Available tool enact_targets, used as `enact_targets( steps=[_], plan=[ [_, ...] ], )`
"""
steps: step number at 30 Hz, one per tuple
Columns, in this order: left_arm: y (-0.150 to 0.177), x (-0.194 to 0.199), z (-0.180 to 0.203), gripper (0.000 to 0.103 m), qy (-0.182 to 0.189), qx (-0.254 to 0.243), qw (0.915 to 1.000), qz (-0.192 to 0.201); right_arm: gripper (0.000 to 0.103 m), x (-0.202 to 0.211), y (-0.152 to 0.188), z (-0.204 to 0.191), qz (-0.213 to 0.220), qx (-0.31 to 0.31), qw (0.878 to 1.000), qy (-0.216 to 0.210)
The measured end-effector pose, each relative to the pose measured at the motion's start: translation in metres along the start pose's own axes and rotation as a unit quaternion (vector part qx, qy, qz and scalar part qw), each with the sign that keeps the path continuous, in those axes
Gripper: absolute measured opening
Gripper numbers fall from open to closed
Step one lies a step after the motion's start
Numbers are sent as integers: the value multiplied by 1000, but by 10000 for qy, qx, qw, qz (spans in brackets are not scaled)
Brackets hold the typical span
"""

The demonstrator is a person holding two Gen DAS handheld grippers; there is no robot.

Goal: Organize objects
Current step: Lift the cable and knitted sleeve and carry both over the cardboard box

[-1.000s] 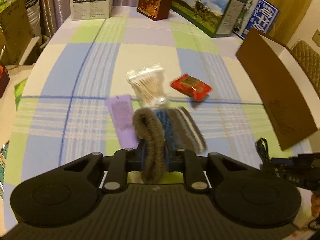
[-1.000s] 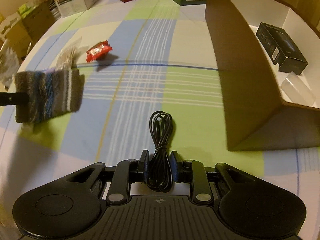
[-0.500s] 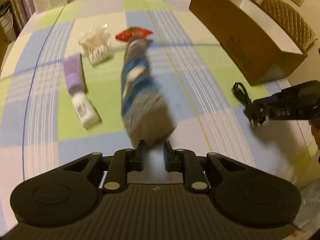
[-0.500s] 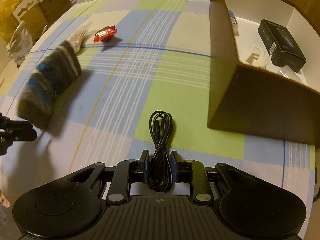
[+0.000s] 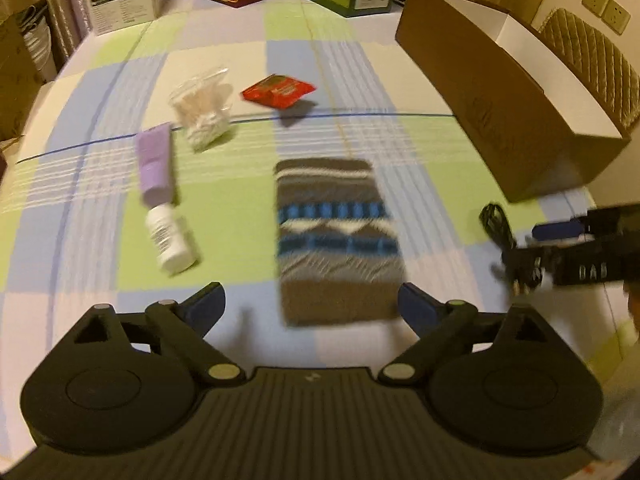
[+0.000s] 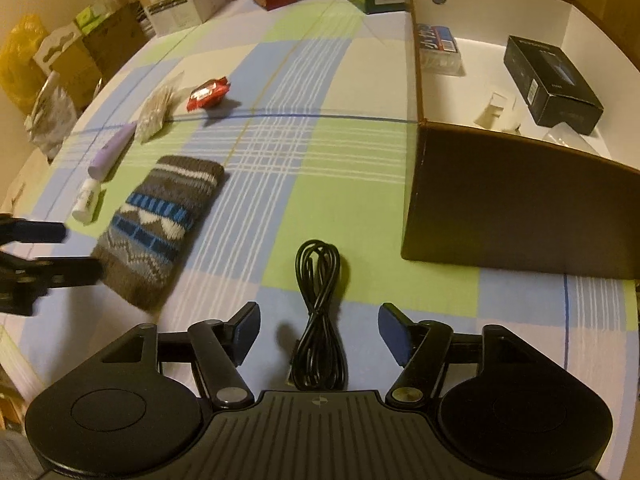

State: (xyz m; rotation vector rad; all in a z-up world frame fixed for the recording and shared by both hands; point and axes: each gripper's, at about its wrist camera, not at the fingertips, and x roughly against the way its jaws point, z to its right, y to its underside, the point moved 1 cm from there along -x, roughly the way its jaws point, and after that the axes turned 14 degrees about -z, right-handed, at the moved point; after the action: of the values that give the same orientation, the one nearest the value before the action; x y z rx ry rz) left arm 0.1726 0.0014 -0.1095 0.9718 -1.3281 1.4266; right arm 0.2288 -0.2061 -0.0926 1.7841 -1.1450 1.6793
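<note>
The left gripper is seen with its jaws opening wide; the knitted pouch lies flat on the checked tablecloth between and just ahead of the pads, which do not press on it. The right gripper is likewise opening, and the coiled black cable rests on the cloth between its jaws, untouched by either pad. Both items appear to have been set down near the cardboard box, which stands open beside the cable with a black carton and a blue packet already inside. The release is best finished by letting the jaws clear each item fully before either tool is lifted, so that neither pouch nor cable is dragged. Farther off, a purple tube, a bag of cotton swabs and a red sachet remain on the cloth. The left view is smeared by blur, so the tube's label cannot be read; the small pale things deep in the box cannot be identified, and the box's right end is cut off.
</note>
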Motion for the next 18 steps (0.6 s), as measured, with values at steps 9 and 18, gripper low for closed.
enact_targets(
  steps=[9, 18],
  plan=[
    [-52, -49, 21, 91, -55, 118, 9994, -312, 73, 1, 6, 8, 94, -256, 9996, -65],
    [-62, -65, 22, 72, -347, -39, 9991, -227, 73, 0, 12, 9, 182, -367, 9991, -51]
  ],
)
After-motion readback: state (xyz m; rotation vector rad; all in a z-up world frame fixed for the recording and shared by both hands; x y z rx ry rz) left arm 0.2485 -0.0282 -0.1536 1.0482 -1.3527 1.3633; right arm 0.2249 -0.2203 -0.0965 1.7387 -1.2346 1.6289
